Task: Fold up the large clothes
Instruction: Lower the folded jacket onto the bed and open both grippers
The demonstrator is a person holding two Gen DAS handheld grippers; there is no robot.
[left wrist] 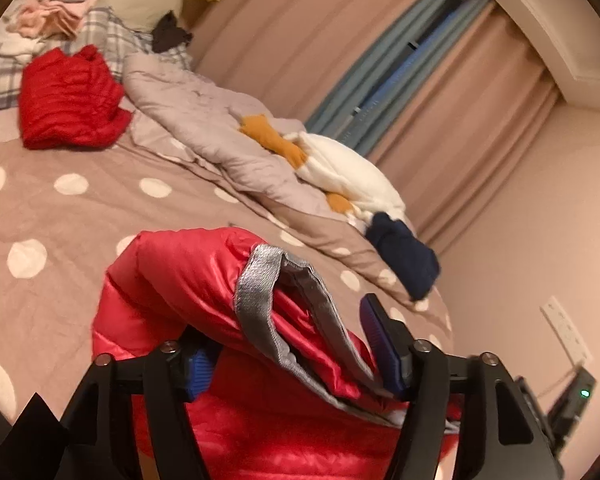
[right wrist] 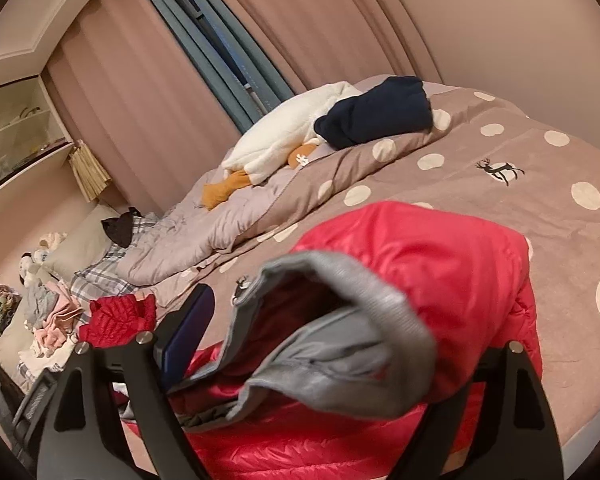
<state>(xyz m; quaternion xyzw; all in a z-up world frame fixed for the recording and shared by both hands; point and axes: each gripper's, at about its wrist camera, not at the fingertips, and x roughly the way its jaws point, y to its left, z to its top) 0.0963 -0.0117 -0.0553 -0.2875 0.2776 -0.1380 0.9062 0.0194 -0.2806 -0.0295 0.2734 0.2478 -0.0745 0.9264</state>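
A red down jacket (left wrist: 188, 292) with grey trim lies on the bed (left wrist: 80, 216), near its foot edge, on a brown bedspread with cream dots. The left gripper (left wrist: 296, 344) stands with its fingers (left wrist: 380, 336) apart around a grey-edged fold of the jacket; the right-hand blue pad lies against the cloth, the other is half hidden behind it, so no firm pinch shows. In the right wrist view the right gripper (right wrist: 300, 344) is spread wide around the jacket's grey-lined opening (right wrist: 332, 320); one blue finger (right wrist: 188, 332) stands clear of the cloth, the other is hidden behind it. Farther up the bed lie a second folded red jacket (left wrist: 70, 98), a crumpled grey quilt (left wrist: 204, 120), a white plush goose (left wrist: 348, 172) with orange feet, and a folded navy garment (left wrist: 404, 256). A wall shelf (right wrist: 16, 128) holds small things too blurred to name.
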